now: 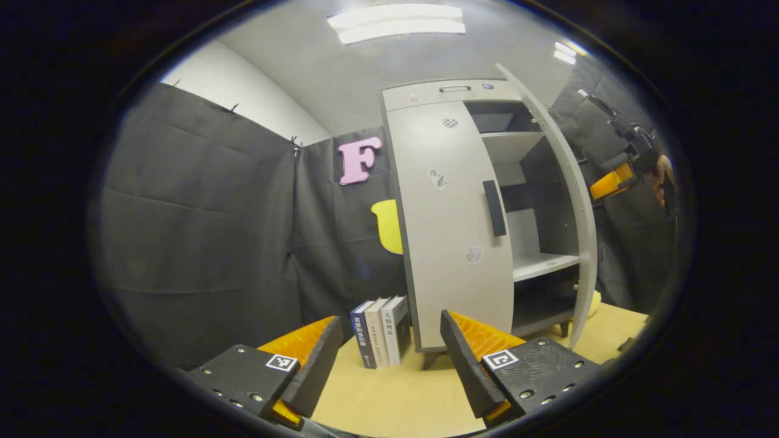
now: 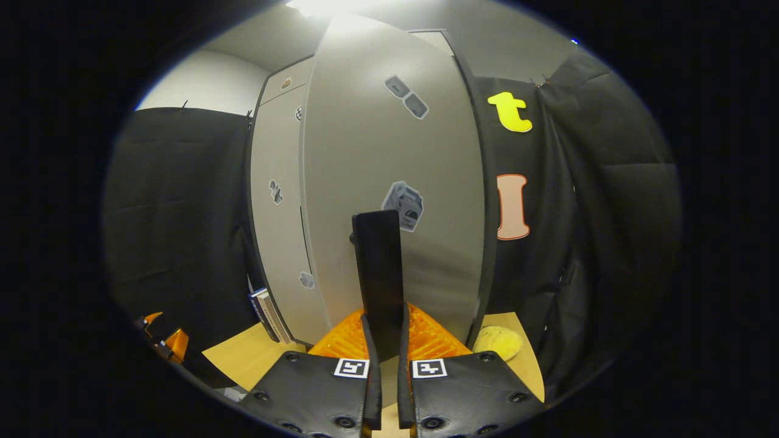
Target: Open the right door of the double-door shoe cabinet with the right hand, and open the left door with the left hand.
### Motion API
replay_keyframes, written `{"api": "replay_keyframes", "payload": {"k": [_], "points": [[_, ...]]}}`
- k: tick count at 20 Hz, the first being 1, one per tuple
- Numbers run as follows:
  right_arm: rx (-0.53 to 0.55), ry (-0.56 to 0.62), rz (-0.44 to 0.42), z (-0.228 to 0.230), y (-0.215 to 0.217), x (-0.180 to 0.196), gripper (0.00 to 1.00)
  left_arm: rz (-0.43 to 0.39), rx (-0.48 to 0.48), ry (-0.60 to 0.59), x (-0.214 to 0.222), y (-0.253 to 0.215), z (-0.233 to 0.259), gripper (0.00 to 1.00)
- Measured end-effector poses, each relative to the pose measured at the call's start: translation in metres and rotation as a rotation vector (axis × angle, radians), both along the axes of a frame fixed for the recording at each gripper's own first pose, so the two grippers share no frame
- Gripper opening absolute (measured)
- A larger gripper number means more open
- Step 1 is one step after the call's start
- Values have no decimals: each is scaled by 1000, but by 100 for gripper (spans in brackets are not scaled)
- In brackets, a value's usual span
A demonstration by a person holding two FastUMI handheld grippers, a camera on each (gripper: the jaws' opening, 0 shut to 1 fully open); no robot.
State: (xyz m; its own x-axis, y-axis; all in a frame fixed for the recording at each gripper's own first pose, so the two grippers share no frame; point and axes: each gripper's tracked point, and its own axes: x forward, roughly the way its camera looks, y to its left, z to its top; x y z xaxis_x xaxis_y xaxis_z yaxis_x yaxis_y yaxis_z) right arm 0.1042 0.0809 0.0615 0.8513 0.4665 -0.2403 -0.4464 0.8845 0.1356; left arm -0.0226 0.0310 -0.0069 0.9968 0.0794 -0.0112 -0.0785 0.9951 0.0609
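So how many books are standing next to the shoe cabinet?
3, upright in a row on the table against the cabinet's left side: dark book, middle book, pale book. More may be hidden behind.

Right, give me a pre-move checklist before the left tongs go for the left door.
1. Right door swung open: ok.
2. Right tongs clamped on right door handle: ok.
3. Left door shut, not yet opened: ok.
4. Left door handle free of obstruction: ok.
5. Left tongs open, off the cabinet: ok.
6. Books clear of the door's swing: cannot tell.
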Motion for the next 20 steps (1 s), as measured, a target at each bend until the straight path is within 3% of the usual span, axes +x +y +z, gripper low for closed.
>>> {"api": "replay_keyframes", "payload": {"k": [15,16,18,20], "points": [[-49,-48,-184,-2,-73,15,10,-140,-16,16,23,-116,8,96],[-31,-46,-169,0,-73,15,10,-144,-10,16,24,-121,10,96],[12,-43,-136,0,-66,9,0,-142,0,23,26,-130,10,95],[29,-63,-114,4,-70,9,5,-137,-4,24,30,-141,16,95]]}}
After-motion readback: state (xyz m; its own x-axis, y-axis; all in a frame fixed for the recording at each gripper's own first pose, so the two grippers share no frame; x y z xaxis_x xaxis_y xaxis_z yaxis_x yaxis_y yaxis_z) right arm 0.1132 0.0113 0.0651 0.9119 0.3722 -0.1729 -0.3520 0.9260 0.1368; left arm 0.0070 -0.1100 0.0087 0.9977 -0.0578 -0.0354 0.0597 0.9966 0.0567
